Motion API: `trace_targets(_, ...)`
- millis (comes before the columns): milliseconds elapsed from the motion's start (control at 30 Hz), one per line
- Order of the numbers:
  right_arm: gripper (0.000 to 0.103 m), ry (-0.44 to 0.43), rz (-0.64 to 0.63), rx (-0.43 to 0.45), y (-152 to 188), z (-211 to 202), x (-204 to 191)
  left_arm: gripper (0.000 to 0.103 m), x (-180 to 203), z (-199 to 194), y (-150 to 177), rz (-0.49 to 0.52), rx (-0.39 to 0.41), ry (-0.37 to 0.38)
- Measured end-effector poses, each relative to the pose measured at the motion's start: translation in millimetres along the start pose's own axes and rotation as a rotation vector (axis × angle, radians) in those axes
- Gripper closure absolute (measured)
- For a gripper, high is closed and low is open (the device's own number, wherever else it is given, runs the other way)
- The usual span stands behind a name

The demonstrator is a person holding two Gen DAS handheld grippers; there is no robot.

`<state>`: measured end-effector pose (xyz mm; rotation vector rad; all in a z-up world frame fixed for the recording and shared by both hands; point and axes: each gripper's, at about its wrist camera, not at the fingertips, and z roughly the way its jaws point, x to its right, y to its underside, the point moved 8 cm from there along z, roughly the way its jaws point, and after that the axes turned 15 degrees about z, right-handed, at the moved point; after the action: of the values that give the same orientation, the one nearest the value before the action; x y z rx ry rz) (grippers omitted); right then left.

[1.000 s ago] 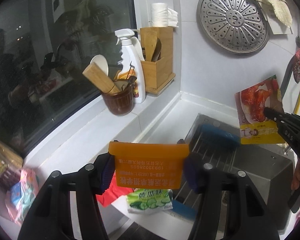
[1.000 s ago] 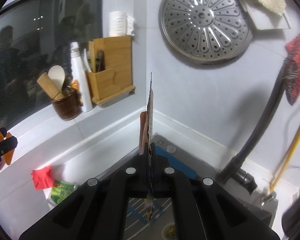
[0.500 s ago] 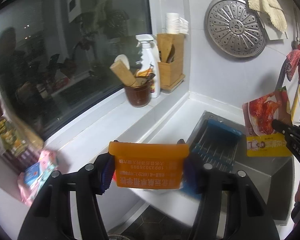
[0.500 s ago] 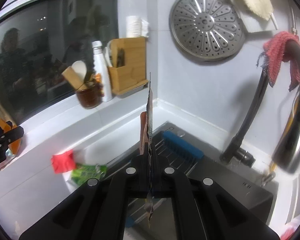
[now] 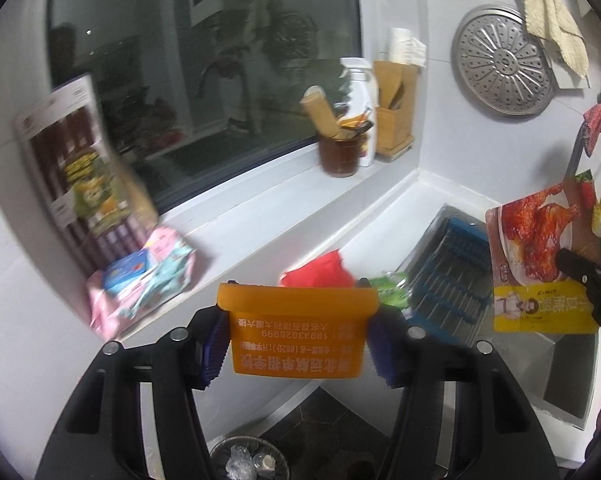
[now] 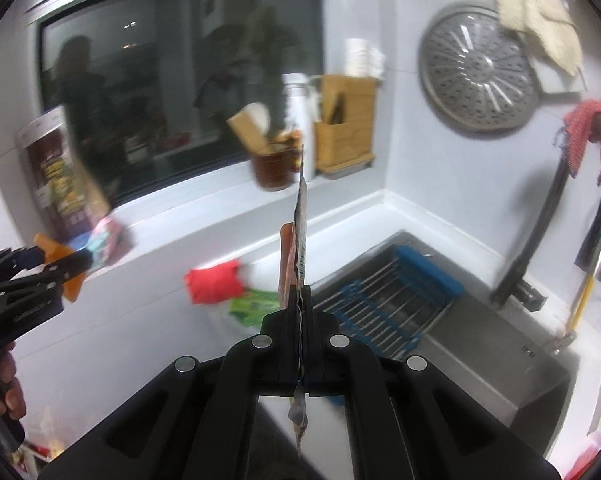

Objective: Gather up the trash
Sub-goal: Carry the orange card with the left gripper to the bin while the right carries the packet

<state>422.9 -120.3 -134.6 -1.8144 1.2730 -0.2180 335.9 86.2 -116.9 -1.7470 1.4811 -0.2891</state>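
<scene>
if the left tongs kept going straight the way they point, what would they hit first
Probably the crumpled red wrapper on the white counter, just beyond the orange plastic tub the left tongs hold; depth is uncertain.

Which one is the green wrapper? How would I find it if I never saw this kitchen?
Find the steel sink in the corner under the window. On the white counter just left of the sink's blue rack lies a crumpled red wrapper. The green wrapper lies flat against its sink-side edge, the only green thing there.

Black left claw (image 5: 298, 346) with blue ribbed pads (image 5: 216, 346), silver screws
</scene>
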Motion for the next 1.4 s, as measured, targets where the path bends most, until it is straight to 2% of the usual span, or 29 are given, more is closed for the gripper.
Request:
trace_targets(400,0.103,-0.067,-0.122,-0.066,62.4,-6.7,-83.9,0.044,-64.9,-27.7,65.2,-0.082,-0.038,-0.089)
trace_targets(800,0.103,-0.188,-0.244,-0.182,131.3,3.7,-179.8,0.044,-118.5,-32.7,156.0,-0.177,-0.153,-0.144)
trace_targets(1167,0.103,-0.261,-0.347,-0.272,186.5,16.2,-234.1,0.044,-156.7,-39.9,219.9,-0.262,-0.229,-0.218)
trace_targets(1400,0.103,-0.290,-0.429,-0.350,234.5,35.3,-257.5,0.044,-166.7,-21.6,284.9,-0.343,-0.346,-0.229)
